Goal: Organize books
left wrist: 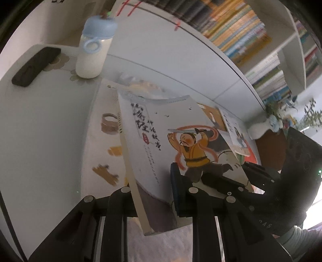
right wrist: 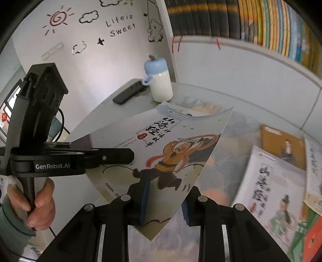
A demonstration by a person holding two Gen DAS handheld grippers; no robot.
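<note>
One book (right wrist: 161, 153) is held tilted above the table (left wrist: 40, 125), clamped by the left tongs (left wrist: 153, 193) at one edge and by the right tongs (right wrist: 165, 201) at another. Little appears done: several books (right wrist: 267, 187) are left scattered flat toward the table's right end, below the filled shelf (right wrist: 231, 18).

A child's room or home study, to judge by the wall stickers (right wrist: 60, 18) of sun and clouds reading "Life is Sweet", the packed bookshelf (right wrist: 251, 22), picture books (right wrist: 271, 189) on the desk (left wrist: 50, 131), and a bottle (right wrist: 160, 80) near its far corner
</note>
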